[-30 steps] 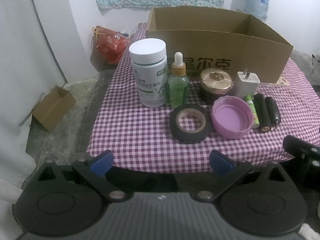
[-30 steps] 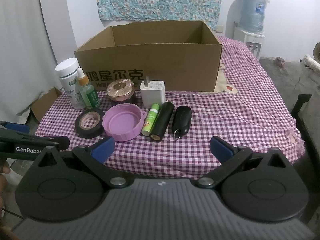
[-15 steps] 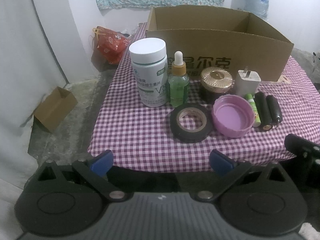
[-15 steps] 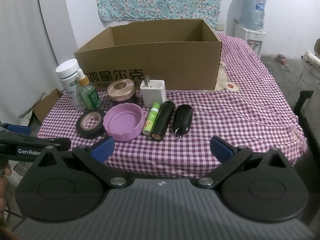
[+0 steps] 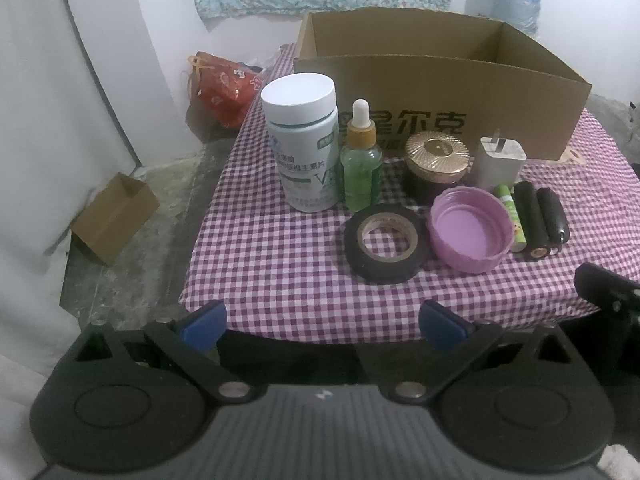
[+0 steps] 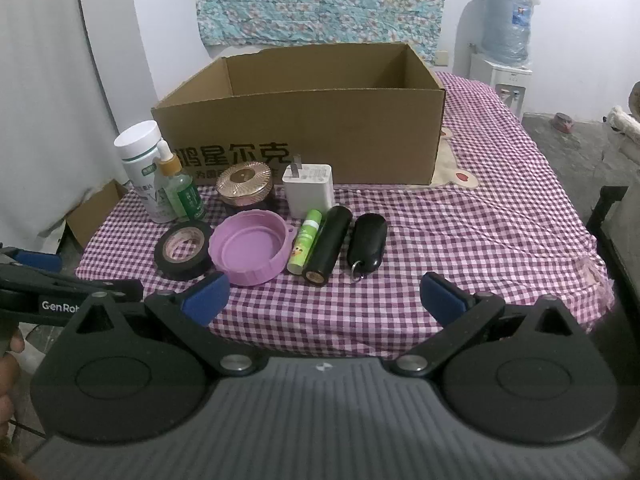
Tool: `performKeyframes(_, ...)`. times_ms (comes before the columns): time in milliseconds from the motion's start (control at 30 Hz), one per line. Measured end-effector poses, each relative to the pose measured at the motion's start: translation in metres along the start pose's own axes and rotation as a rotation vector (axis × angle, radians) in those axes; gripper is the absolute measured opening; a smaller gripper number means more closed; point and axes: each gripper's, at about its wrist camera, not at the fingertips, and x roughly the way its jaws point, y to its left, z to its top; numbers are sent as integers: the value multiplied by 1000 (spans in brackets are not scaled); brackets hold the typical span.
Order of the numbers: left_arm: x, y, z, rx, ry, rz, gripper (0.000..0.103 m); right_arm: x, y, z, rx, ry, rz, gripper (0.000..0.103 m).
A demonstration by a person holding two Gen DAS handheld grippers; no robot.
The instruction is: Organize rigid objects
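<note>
The small objects stood in a cluster on the checked tablecloth [image 6: 460, 240] just in front of the open cardboard box [image 6: 320, 128]: vitamin bottle [image 5: 302, 148], dropper bottle [image 5: 360, 164], black tape roll [image 5: 384, 244] and purple lid [image 6: 250, 252]. Both the left gripper [image 5: 322, 320] and right gripper [image 6: 324, 294] hung short of the table edge, jaws wide apart and empty. A good first pick would probably be an outermost piece, gripped squarely so its neighbours stayed put. The box floor was hidden behind its front wall.
</note>
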Motion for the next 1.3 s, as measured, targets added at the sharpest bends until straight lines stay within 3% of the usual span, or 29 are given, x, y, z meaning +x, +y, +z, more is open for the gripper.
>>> performKeyframes(1000, 5, 0, -2, 1, 18, 3, 103, 1, 1, 1, 1, -3, 2, 102)
performKeyframes(1300, 10, -15, 7, 40, 16, -18, 103, 3, -17, 7, 31, -43, -29, 102)
